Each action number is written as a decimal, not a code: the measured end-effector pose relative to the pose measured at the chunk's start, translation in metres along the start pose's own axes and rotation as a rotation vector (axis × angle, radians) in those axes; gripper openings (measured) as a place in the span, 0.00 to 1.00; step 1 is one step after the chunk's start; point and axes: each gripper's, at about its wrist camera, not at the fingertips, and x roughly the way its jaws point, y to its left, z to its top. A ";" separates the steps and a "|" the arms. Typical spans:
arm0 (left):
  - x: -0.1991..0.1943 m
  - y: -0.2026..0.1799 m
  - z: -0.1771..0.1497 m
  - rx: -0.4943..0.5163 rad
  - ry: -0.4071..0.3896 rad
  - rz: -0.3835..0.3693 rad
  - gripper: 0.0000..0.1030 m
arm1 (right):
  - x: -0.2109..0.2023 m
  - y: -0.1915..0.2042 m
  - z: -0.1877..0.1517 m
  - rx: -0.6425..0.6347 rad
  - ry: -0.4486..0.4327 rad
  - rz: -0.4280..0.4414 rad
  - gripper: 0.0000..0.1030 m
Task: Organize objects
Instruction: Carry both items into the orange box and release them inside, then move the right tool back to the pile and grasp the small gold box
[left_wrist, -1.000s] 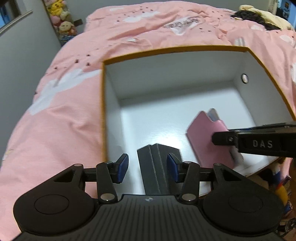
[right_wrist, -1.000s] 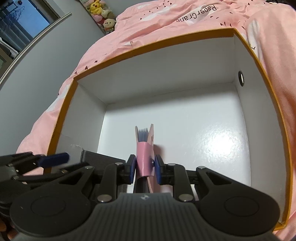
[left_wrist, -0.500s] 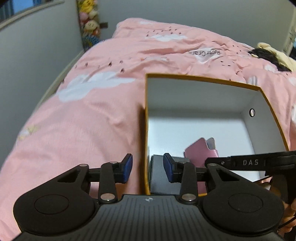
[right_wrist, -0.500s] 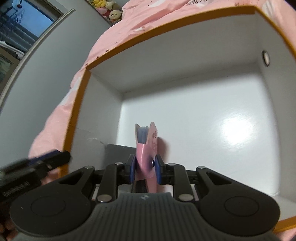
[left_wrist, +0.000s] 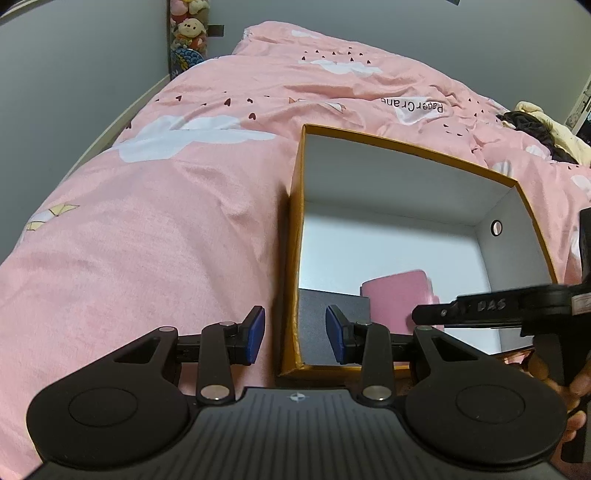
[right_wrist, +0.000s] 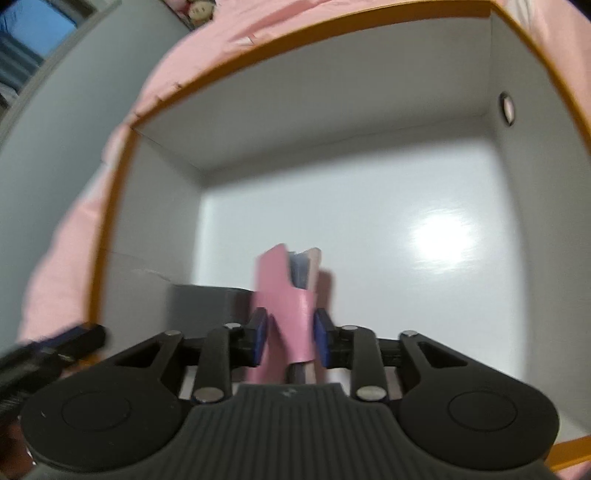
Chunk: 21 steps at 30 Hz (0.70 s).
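An open box (left_wrist: 406, 147) with an orange rim and white inside sits on the pink bed; it also shows in the right wrist view (right_wrist: 332, 92). A dark grey box (left_wrist: 332, 306) lies in its near left corner, also in the right wrist view (right_wrist: 210, 302). My right gripper (right_wrist: 290, 336) is inside the box with its jaws parted a little around a pink wallet (right_wrist: 286, 295); the wallet tilts between the pads. The wallet (left_wrist: 399, 295) shows in the left wrist view beside the right gripper's finger (left_wrist: 480, 306). My left gripper (left_wrist: 295, 332) is open and empty, straddling the box's left wall.
The pink duvet (left_wrist: 166, 221) covers the bed all around the box. A grey wall (left_wrist: 74, 74) runs along the left, with plush toys (left_wrist: 188, 29) at the far corner. Dark and yellow cloth (left_wrist: 535, 125) lies at the far right.
My left gripper has pulled back and left out of the box, leaving the dark grey box inside. My right gripper has lowered the pink wallet deeper and its jaws have loosened.
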 end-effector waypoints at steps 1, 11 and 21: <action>0.000 -0.001 -0.001 -0.001 -0.001 -0.006 0.41 | 0.003 0.002 -0.001 -0.020 0.009 -0.025 0.33; 0.006 -0.003 -0.007 -0.007 0.020 -0.020 0.41 | 0.022 0.021 -0.008 -0.112 0.039 -0.132 0.38; -0.027 0.000 -0.013 -0.020 -0.026 -0.038 0.41 | -0.003 0.035 -0.019 -0.205 -0.067 -0.163 0.51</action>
